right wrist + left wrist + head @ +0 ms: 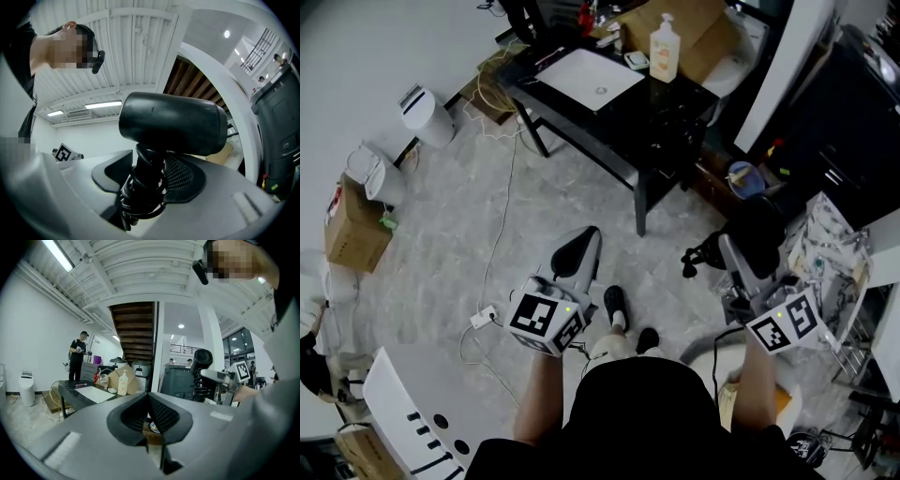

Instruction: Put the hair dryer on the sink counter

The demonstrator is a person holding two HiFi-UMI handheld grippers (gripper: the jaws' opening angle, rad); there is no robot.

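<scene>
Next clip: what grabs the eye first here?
The black hair dryer, cord coiled round its handle, stands clamped in the right gripper, at the head view's right. Ahead is the black sink counter with a white basin and a soap bottle. The left gripper is shut, empty.

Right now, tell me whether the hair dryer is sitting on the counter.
No, the right hand-held gripper holds the hair dryer by its cord-wrapped handle.

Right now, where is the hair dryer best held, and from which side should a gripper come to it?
Take the hair dryer by its handle, coming from the handle's free end so the barrel sits beyond the jaw tips. The barrel looks too wide for the jaws; the handle, wound with cord, is slim. The right gripper holds it so.
</scene>
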